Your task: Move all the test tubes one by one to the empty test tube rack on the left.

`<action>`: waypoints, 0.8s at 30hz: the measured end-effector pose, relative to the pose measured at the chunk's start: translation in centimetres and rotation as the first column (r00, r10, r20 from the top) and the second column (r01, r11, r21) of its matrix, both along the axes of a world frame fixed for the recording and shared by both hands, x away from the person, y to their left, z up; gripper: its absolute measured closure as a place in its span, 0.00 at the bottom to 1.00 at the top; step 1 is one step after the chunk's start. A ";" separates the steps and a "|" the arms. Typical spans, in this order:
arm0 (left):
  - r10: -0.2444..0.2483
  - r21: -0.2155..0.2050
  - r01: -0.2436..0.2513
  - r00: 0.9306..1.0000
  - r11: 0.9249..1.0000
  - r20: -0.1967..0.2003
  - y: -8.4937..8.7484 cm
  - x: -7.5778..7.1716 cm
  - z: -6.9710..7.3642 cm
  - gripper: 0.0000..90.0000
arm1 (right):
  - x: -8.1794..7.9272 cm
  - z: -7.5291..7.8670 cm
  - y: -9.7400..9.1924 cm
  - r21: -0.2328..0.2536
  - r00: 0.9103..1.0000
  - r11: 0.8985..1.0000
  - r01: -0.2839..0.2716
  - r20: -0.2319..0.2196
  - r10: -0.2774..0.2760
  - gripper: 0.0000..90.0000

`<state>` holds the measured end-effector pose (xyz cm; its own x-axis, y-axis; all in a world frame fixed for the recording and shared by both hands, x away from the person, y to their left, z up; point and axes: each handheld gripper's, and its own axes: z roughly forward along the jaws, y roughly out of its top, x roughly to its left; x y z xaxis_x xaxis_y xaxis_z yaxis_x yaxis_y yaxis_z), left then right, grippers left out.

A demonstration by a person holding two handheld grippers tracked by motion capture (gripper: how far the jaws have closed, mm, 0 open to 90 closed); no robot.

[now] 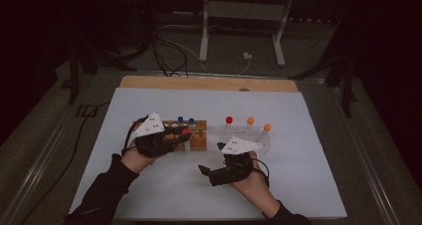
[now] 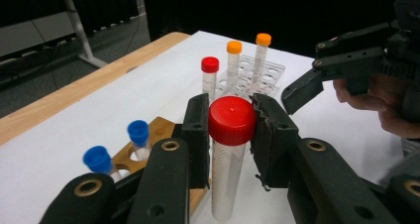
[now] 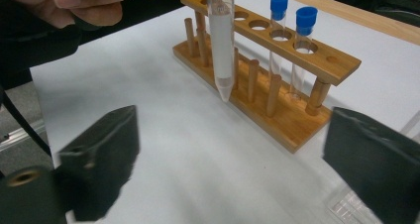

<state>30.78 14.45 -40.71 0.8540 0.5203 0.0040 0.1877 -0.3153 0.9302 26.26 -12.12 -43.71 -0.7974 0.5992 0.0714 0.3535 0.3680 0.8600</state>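
Note:
My left gripper (image 2: pixel 232 116) is shut on the red cap of a clear tube (image 2: pixel 225 179), which hangs upright from it. In the high view this left gripper (image 1: pixel 182 135) holds the red-capped tube (image 1: pixel 186 131) in front of the wooden rack (image 1: pixel 199 137). In the right gripper view the held tube (image 3: pixel 221 45) hangs with its tip just above the table, beside the wooden rack (image 3: pixel 277 112). My right gripper (image 3: pixel 237 154) stands open with nothing between its jaws. It sits nearer the person, right gripper (image 1: pixel 205 171) pointing left.
Two blue-capped tubes (image 1: pixel 191 121) stand in the wooden rack. A clear plastic rack (image 1: pixel 259 140) to the right holds a red-capped tube (image 1: pixel 229 120) and two orange-capped tubes (image 1: pixel 250 121). The white mat (image 1: pixel 298 185) covers the table; its wooden edge (image 1: pixel 209 81) shows at the back.

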 end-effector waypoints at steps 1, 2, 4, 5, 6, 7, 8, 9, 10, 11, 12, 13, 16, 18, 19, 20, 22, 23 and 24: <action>0.004 -0.004 -0.004 1.000 1.000 -0.002 0.1 0.1 0.1 0.79 | 0.0 0.0 -0.1 0.001 1.000 1.000 -0.002 0.004 0.002 0.03; 0.012 -0.001 -0.012 1.000 1.000 0.004 0.2 0.1 0.2 0.79 | 0.0 0.1 -0.1 0.006 1.000 1.000 -0.005 0.003 0.005 0.02; 0.025 -0.003 -0.025 1.000 1.000 0.009 0.5 0.3 0.4 0.79 | -0.1 0.1 -0.1 0.008 1.000 1.000 -0.002 0.005 0.002 0.02; 0.036 -0.001 -0.036 0.999 0.999 0.017 0.7 0.3 0.6 0.79 | -0.1 0.2 -0.2 0.013 1.000 1.000 -0.009 0.003 0.009 0.01; 0.045 -0.006 -0.045 0.999 0.999 0.015 0.9 0.4 0.7 0.79 | -0.1 0.2 -0.2 0.021 1.000 1.000 -0.010 0.007 0.010 0.01; 0.053 -0.010 -0.053 0.998 0.999 0.018 1.0 0.5 0.9 0.79 | -0.1 0.2 -0.3 0.027 1.000 1.000 -0.009 0.007 0.009 0.01; 0.065 -0.013 -0.064 0.998 0.998 0.023 1.2 0.6 1.0 0.79 | -0.1 0.3 -0.3 0.028 1.000 1.000 -0.010 0.008 0.010 0.01; 0.077 -0.014 -0.076 0.997 0.997 0.026 1.4 0.7 1.1 0.79 | -0.1 0.3 -0.3 0.027 1.000 1.000 -0.007 0.013 0.007 0.01; 0.085 -0.012 -0.085 0.996 0.996 0.029 1.6 0.8 1.2 0.79 | -0.2 0.4 -0.3 0.023 1.000 1.000 -0.007 0.016 0.007 0.00; 0.099 -0.013 -0.098 0.994 0.995 0.036 1.8 0.9 1.3 0.79 | -0.2 0.4 -0.3 0.022 1.000 1.000 -0.009 0.017 0.009 0.00; 0.106 -0.014 -0.106 0.994 0.994 0.037 2.0 1.0 1.4 0.79 | -0.2 0.4 -0.3 0.021 1.000 1.000 -0.010 0.018 0.010 0.00; 0.114 -0.012 -0.114 0.993 0.993 0.041 2.1 1.1 1.5 0.79 | -0.2 0.4 -0.3 0.021 1.000 1.000 -0.012 0.021 0.012 0.00; 0.138 -0.018 -0.137 0.989 0.990 0.048 2.6 1.4 1.7 0.79 | -0.2 0.4 -0.3 0.020 1.000 1.000 -0.011 0.020 0.011 0.00; 0.161 -0.027 -0.160 0.986 0.987 0.049 2.9 1.8 1.7 0.79 | -0.2 0.3 -0.3 0.017 1.000 1.000 -0.010 0.024 0.009 0.00; 0.168 -0.039 -0.166 0.985 0.985 0.047 3.1 2.1 1.6 0.79 | -0.2 0.3 -0.3 0.017 1.000 1.000 -0.011 0.021 0.011 0.00; 0.183 -0.043 -0.181 0.982 0.983 0.054 3.1 2.3 1.5 0.79 | -0.2 0.3 -0.2 0.016 1.000 1.000 -0.008 0.022 0.008 0.00; 0.201 -0.044 -0.199 0.978 0.979 0.052 3.2 2.8 1.4 0.79 | -0.2 0.3 -0.2 0.016 1.000 1.000 -0.014 0.020 0.013 0.00; 0.209 -0.049 -0.206 0.977 0.977 0.051 3.2 3.0 1.3 0.79 | -0.2 0.3 -0.2 0.010 1.000 1.000 -0.012 0.023 0.012 0.00; 0.218 -0.051 -0.215 0.974 0.975 0.055 3.2 3.2 1.2 0.79 | -0.3 0.2 -0.2 0.011 1.000 1.000 -0.011 0.022 0.011 0.00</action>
